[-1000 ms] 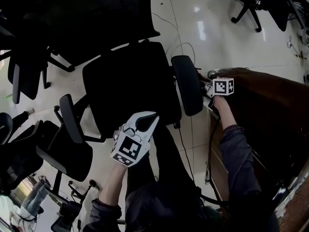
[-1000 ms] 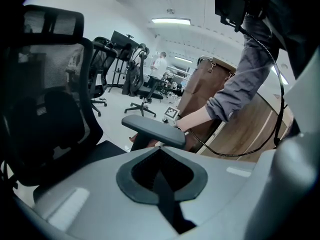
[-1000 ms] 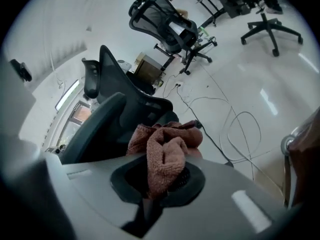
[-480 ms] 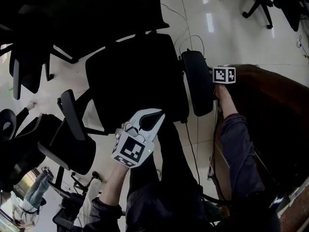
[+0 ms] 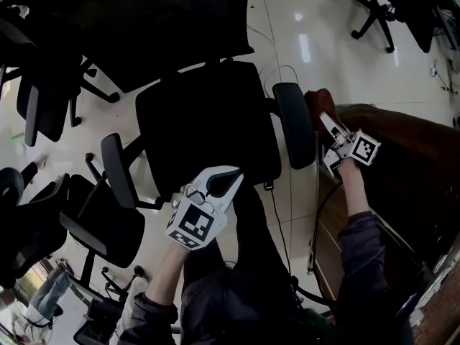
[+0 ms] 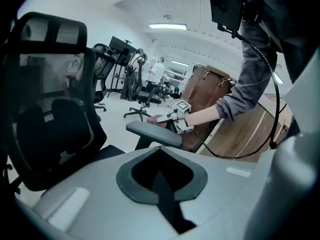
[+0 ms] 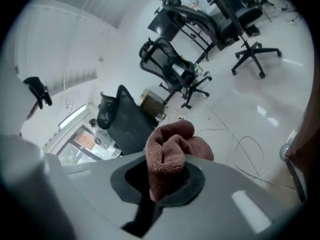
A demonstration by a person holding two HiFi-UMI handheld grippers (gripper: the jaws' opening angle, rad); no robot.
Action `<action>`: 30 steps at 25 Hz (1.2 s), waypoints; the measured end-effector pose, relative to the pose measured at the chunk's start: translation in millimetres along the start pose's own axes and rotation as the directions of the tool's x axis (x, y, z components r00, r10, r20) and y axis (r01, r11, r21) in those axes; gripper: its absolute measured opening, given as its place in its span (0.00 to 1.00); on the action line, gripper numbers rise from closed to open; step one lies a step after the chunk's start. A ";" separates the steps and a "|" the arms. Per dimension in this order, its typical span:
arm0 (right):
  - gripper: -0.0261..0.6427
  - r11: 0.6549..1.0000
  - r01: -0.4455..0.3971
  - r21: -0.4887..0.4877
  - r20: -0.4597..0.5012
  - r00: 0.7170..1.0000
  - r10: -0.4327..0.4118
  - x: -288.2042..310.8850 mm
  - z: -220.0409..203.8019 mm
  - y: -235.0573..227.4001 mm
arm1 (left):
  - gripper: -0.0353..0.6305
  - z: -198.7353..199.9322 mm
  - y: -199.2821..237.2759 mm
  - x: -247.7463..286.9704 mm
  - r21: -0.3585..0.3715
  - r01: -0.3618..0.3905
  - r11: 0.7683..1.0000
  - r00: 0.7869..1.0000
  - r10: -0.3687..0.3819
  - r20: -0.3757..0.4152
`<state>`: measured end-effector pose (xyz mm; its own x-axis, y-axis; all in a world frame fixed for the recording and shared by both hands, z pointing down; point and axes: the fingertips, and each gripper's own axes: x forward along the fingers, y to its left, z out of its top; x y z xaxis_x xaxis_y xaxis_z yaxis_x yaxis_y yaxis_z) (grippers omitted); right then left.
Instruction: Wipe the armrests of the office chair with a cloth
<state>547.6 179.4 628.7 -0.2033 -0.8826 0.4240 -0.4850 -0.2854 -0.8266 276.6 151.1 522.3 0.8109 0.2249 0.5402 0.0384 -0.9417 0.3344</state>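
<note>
Far left: left armrest (image 5: 118,169), nothing near it. Then left gripper (image 5: 224,178) over seat (image 5: 201,121), jaws together, empty. Then right armrest (image 5: 295,124), cloth (image 5: 317,100) just beside it, clamped in right gripper (image 5: 327,126). Probably mid-wipe here; left armrest likely still to do.

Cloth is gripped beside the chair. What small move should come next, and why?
Probably shift the right gripper toward the seat so the bunched reddish-brown terry cloth in its tongs lands on the black padded armrest; the cloth sits beside the pad's outer edge, not on top.
</note>
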 end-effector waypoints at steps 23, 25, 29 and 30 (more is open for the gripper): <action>0.07 0.983 0.136 0.127 0.498 0.848 -0.182 99.3 -101.7 68.5 | 0.07 -68.5 8.2 -118.6 0.006 0.085 0.996 0.996 -0.085 0.016; 0.07 0.974 0.175 0.146 0.531 0.816 -0.226 98.1 -98.0 63.7 | 0.07 -68.6 8.9 -112.8 -0.001 0.084 0.996 0.996 -0.084 0.002; 0.07 0.958 0.222 0.185 0.551 0.783 -0.287 98.9 -101.1 57.3 | 0.07 -61.6 8.3 -99.3 -0.008 0.079 0.997 0.997 -0.079 -0.009; 0.07 0.946 0.260 0.195 0.549 0.770 -0.325 96.1 -104.1 51.8 | 0.07 -59.7 7.1 -95.6 -0.007 0.079 0.997 0.997 -0.079 -0.011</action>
<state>414.4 118.7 665.1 0.4676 -0.7923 0.3920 -0.3454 -0.5720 -0.7440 164.5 137.9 519.1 0.7991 0.3014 0.5201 0.0981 -0.9190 0.3818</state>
